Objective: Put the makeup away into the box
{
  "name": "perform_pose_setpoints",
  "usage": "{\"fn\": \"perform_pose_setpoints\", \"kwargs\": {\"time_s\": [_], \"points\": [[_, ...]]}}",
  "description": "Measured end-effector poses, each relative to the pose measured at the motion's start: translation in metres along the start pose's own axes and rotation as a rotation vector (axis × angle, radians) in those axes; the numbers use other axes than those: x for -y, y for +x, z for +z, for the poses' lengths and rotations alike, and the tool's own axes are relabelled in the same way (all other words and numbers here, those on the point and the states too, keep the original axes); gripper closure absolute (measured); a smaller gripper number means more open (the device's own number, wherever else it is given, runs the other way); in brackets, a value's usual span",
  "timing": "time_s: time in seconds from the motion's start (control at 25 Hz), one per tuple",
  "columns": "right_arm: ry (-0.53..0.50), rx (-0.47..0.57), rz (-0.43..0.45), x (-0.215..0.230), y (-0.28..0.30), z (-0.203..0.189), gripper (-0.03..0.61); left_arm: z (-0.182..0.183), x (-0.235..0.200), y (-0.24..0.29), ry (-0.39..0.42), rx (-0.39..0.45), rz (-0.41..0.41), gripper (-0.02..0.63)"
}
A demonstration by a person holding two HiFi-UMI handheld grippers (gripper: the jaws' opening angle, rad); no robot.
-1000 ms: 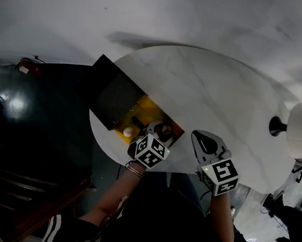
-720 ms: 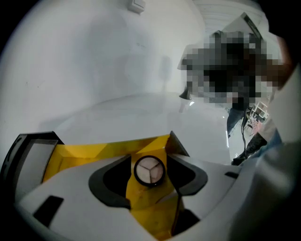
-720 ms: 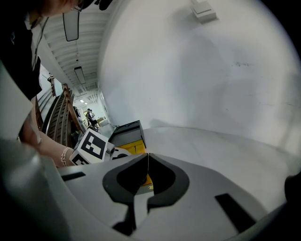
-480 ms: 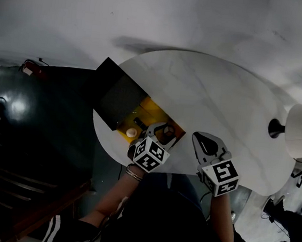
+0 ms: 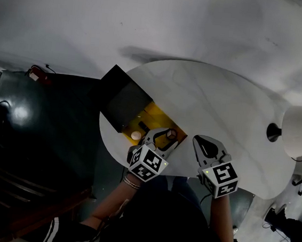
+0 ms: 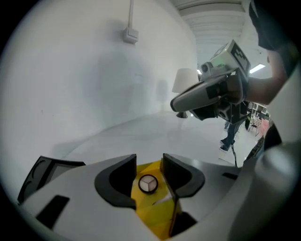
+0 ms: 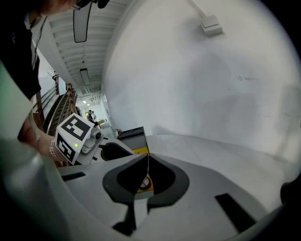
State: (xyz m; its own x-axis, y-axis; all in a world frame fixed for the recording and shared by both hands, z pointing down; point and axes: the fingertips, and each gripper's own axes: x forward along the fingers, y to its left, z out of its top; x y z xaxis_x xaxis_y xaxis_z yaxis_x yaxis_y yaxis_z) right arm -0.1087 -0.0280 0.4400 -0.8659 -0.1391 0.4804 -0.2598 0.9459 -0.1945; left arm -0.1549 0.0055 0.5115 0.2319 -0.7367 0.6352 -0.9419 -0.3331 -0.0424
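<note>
The box [image 5: 149, 124] has a yellow inside and stands open at the left edge of the round white table [image 5: 218, 98], its black lid [image 5: 122, 99] tipped back. A white round piece [image 5: 135, 135], a dark item [image 5: 144, 126] and a round compact [image 5: 171, 134] lie inside. My left gripper [image 5: 160, 136] hovers above the box; its jaws have just been closing but still stand apart. In the left gripper view the compact [image 6: 147, 184] shows through the left gripper [image 6: 149, 160], down in the box and not touched. My right gripper [image 5: 206, 145] is shut and empty beside the box, as the right gripper [image 7: 147, 157] shows in its own view.
A white cylinder [image 5: 301, 132] with a dark round part [image 5: 273, 130] beside it stands at the table's right edge. Dark floor and furniture [image 5: 26, 131] lie left of the table. The person's arms come in from the near edge.
My left gripper has lifted up out of the box, and more of the yellow inside shows beneath it. The right gripper has hardly moved.
</note>
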Motion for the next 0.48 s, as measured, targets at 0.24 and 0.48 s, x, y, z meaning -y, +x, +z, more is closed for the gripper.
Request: {"fn": "perform_pose_setpoints", "kwargs": {"time_s": [0.24, 0.48], "points": [[-0.024, 0.024, -0.016, -0.005, -0.012, 0.007, 0.558, 0.030, -0.004, -0.033, 0.025, 0.108, 0.056, 0.530], [-0.055, 0.073, -0.071, 0.004, -0.032, 0.020, 0.558, 0.053, -0.017, -0.066, 0.031, 0.199, 0.131, 0.577]]}}
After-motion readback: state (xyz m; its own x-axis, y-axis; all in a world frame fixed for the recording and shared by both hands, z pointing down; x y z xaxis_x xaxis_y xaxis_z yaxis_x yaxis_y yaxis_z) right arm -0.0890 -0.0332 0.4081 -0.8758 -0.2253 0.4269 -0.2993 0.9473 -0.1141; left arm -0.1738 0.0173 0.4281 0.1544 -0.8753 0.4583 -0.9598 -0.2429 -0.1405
